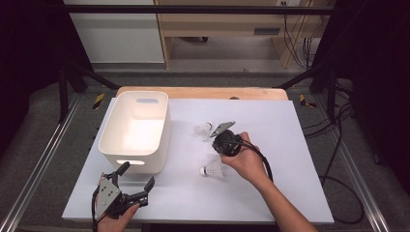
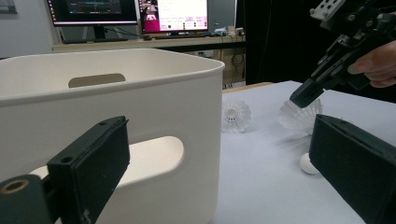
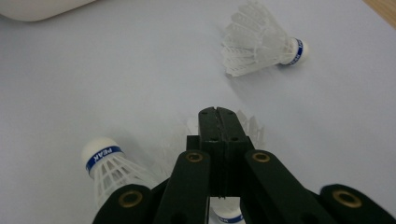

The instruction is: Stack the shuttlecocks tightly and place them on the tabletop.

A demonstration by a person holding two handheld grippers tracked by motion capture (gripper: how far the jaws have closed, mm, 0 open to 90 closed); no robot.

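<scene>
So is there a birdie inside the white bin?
No, the bin shows a bare white floor in the high view, and the shuttlecocks lie on the table beside it.

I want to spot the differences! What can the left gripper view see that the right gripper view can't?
Left gripper view: computer screens, the handle hole in the white bin, and a hand holding the right gripper. Right gripper view: blue bands on the shuttlecock corks, and that gripper's shut jaws, which seem to pinch a third shuttlecock. Both: the far shuttlecock, the white table and some of the bin.
</scene>
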